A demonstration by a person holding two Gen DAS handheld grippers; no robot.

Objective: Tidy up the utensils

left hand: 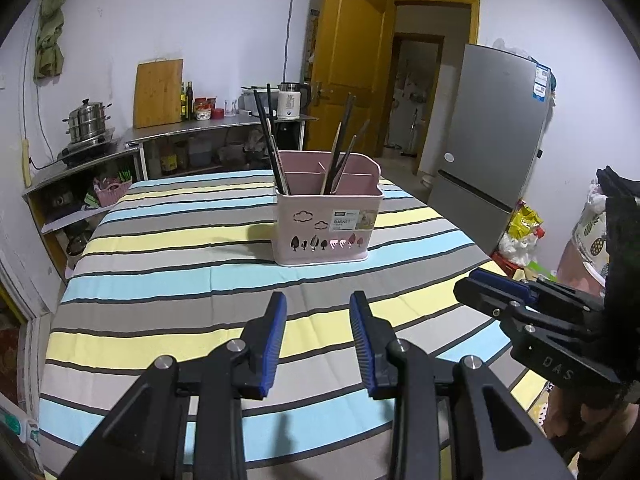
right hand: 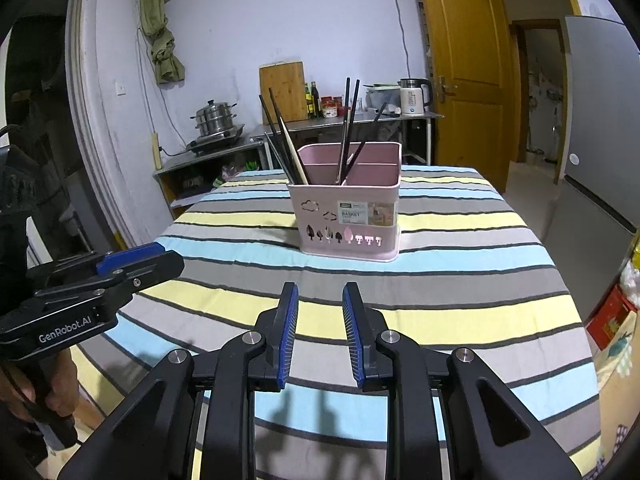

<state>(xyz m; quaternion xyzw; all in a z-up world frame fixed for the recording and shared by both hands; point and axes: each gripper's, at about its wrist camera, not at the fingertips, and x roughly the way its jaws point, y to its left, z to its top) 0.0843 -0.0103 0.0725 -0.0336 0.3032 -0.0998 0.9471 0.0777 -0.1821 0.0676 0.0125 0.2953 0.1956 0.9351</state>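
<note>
I am working in a home kitchen: steamer pot [left hand: 87, 119] on a stove at left, cutting board [left hand: 158, 94] and oil bottles [left hand: 187, 100] along the steel counter [left hand: 208, 125], refrigerator [left hand: 492, 132] at right.

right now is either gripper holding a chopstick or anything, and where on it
Nothing is held. The left gripper and right gripper are both open over the striped tablecloth; the chopsticks stand in the pink basket.

Chopsticks [left hand: 276, 148] upright in pink basket [left hand: 326, 228]
</note>
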